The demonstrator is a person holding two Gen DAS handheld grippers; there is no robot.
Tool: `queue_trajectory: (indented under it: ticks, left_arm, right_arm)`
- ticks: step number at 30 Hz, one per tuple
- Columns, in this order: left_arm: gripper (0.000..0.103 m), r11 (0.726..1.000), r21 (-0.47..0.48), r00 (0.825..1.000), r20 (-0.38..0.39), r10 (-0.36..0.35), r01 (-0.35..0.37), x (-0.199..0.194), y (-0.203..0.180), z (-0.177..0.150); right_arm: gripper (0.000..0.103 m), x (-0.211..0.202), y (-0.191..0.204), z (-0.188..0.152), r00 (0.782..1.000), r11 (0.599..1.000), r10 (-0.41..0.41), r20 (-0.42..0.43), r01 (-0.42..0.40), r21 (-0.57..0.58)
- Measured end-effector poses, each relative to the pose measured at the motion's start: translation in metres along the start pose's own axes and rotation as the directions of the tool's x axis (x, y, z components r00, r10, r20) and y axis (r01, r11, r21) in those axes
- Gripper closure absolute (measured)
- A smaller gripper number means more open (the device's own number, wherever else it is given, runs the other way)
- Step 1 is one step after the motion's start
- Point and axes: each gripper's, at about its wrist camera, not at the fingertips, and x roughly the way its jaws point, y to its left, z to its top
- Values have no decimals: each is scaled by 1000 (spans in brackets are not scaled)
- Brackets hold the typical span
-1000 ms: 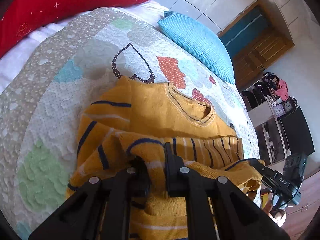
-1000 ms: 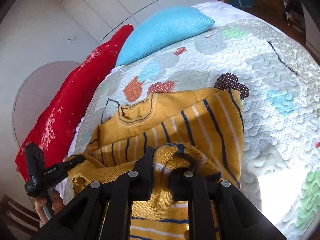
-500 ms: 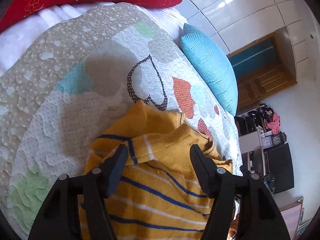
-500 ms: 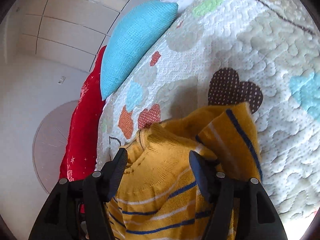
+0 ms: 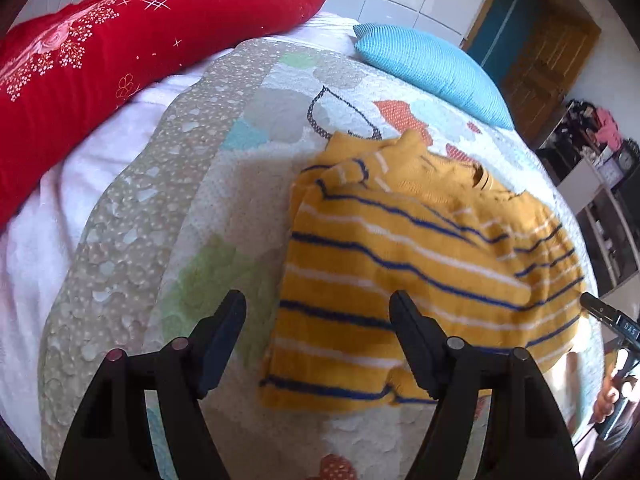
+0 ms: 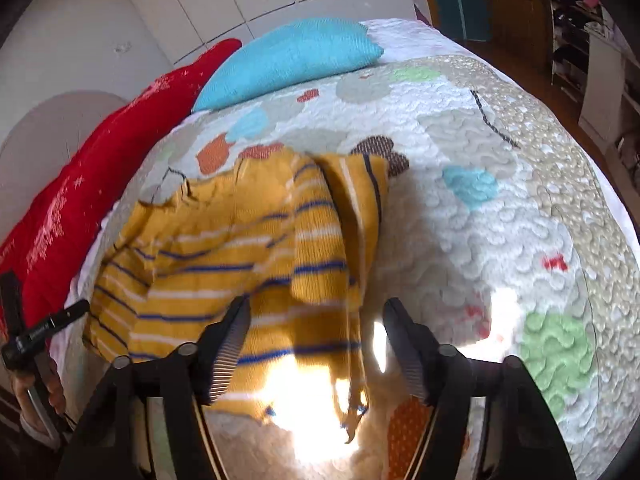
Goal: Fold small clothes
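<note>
Mustard-yellow knit sweater w/ navy and white stripes (image 5: 424,264) lies folded on heart-patterned quilt (image 5: 224,184). We note left gripper (image 5: 318,332) and right gripper (image 6: 316,334) fingers spread, holding nothing.

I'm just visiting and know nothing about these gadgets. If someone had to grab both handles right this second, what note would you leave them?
Left gripper: open, holding nothing, above the quilt at the sweater's left edge.
Right gripper: open, holding nothing, over the sweater's right edge.
The yellow striped sweater lies on the quilt, below the red pillow and the blue pillow.
Done: the bottom appears folded up over the body, nearly to the collar.
Left: one side flap looks loose; tidy it and fold again if a smaller bundle is wanted.
</note>
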Motion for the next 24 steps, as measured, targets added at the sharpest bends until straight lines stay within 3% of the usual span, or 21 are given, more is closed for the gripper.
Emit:
queue_trajectory:
  ticks: [1, 3, 4, 5, 6, 7, 9, 11, 12, 13, 15, 18, 21, 24]
  left_arm:
    - [30, 999, 25, 999, -1, 46, -46, 3, -1, -4]
    - [30, 993, 43, 994, 15, 107, -108, 1, 1, -11]
    - [30, 993, 38, 994, 18, 108, -109, -3, 4, -15]
    - [30, 994, 28, 994, 22, 104, -104, -8, 7, -19]
    - [30, 995, 20, 994, 30, 100, -101, -14, 10, -23]
    - [30, 995, 19, 994, 38, 99, -100, -19, 12, -29]
    - [26, 994, 26, 993, 52, 108, -110, -24, 12, -42]
    - [25, 990, 35, 989, 64, 135, -138, -22, 13, -54]
    - [25, 988, 40, 987, 67, 147, -150, -18, 14, -60]
    - [25, 986, 44, 985, 65, 158, -161, -12, 15, -65]
    - [21, 985, 37, 983, 74, 168, -171, -2, 19, -73]
    - [15, 981, 31, 971, 150, 186, -193, -4, 19, -82]
    - [13, 985, 15, 967, 189, 168, -174, -4, 22, -88]
    - [12, 991, 5, 971, 201, 131, -134, -5, 26, -88]
  right_arm:
    - [97, 6, -2, -8, 999, 1000, -5, -38, 4, -18]
    - [97, 16, -21, -13, 993, 994, -105, -60, 106, 13]
    - [92, 18, -35, -13, 983, 984, -173, -57, 176, 38]
    - [94, 18, -49, -12, 974, 972, -221, -58, 225, 72]
    - [92, 15, -60, -12, 948, 943, -312, -65, 317, 96]
    - [88, 9, -67, -12, 942, 935, -331, -56, 335, 114]
    - [88, -10, -69, -13, 969, 958, -248, -6, 246, 149]
    - [85, -30, -51, -13, 969, 967, -234, 75, 224, 122]
    - [77, -39, -37, -13, 964, 971, -233, 127, 223, 88]
    - [58, -47, -19, -13, 954, 971, -239, 179, 234, 47]
    - [34, -53, 17, -11, 937, 966, -238, 257, 256, -40]
    - [34, -36, 68, -5, 956, 955, -195, 217, 236, -179]
    - [50, -5, 117, 0, 982, 952, -115, 146, 152, -267]
    - [52, 31, 169, 7, 990, 930, -81, 117, 117, -349]
